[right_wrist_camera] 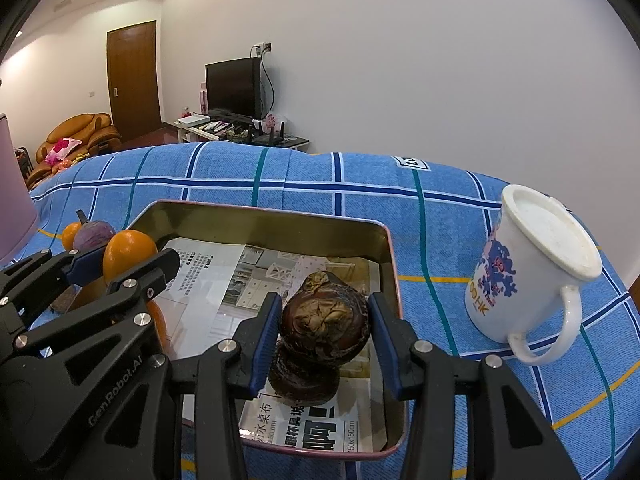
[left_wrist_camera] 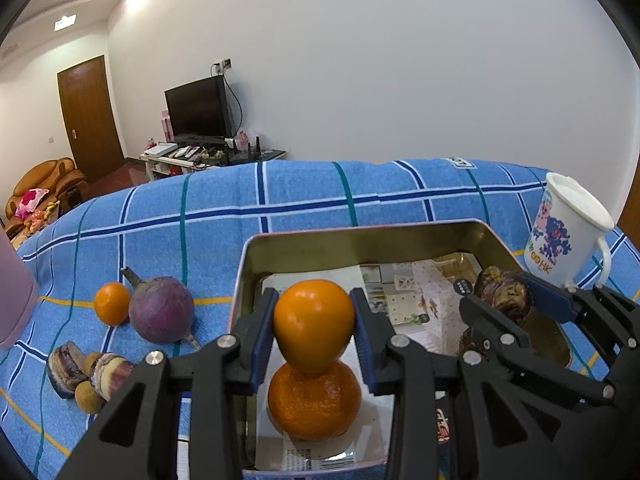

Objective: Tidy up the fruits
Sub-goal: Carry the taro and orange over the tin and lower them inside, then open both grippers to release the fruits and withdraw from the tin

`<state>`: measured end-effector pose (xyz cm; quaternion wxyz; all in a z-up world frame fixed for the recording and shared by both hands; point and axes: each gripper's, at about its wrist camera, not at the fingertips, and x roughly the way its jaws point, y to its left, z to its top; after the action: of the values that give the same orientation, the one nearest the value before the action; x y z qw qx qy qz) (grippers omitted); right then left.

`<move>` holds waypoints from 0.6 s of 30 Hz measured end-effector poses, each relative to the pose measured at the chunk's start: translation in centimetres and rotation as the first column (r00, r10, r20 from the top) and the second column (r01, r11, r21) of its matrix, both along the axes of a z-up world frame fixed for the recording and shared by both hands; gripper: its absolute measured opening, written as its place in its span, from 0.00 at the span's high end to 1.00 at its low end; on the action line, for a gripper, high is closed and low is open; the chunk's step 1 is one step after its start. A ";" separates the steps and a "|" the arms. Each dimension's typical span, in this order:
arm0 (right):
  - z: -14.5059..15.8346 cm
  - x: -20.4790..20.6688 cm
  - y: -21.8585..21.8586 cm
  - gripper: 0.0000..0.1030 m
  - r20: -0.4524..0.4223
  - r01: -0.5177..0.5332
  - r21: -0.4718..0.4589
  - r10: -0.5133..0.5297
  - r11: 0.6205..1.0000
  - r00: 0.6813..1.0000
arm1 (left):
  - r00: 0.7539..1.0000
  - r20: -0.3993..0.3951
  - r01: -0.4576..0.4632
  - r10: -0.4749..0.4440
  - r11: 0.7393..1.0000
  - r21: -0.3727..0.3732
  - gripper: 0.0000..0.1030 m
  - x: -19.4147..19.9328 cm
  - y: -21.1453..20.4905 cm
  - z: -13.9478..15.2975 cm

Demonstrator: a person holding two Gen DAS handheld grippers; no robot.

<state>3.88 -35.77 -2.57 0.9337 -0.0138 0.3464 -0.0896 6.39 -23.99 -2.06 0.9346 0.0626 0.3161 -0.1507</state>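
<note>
left fingers (left_wrist_camera: pixel 266 320) clench an orange (left_wrist_camera: pixel 314 326); right fingers (right_wrist_camera: pixel 267 332) grasp a brown fruit (right_wrist_camera: pixel 324 322), perhaps mangosteen, over the tin (right_wrist_camera: pixel 280 216).

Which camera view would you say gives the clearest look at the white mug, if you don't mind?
The right wrist view: the white mug shows whole there, lid, print and handle, standing on the blue cloth beside the tin tray. The left wrist view squeezes it against the edge, its base behind the right gripper.
</note>
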 end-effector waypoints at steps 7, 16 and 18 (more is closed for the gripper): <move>0.3 -0.4 -0.1 0.54 0.020 -0.007 0.008 0.007 1.000 1.000 | 0.999 0.045 -0.013 0.013 1.000 0.000 0.61 -1.1 0.3 0.2; 0.7 -1.1 -1.0 0.54 0.041 -0.004 0.056 0.002 0.998 0.999 | 0.991 0.121 -0.061 0.060 0.998 0.007 0.38 -2.3 1.0 1.1; 0.8 -1.4 -1.3 0.54 0.056 -0.004 0.064 0.001 0.998 0.998 | 0.987 0.137 -0.089 0.089 0.996 -0.008 0.29 -2.3 1.6 1.4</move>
<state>2.48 -37.04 -1.74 0.9431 0.0184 0.3227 -0.0776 4.07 -22.39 -0.64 0.9600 0.0579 0.2534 -0.1044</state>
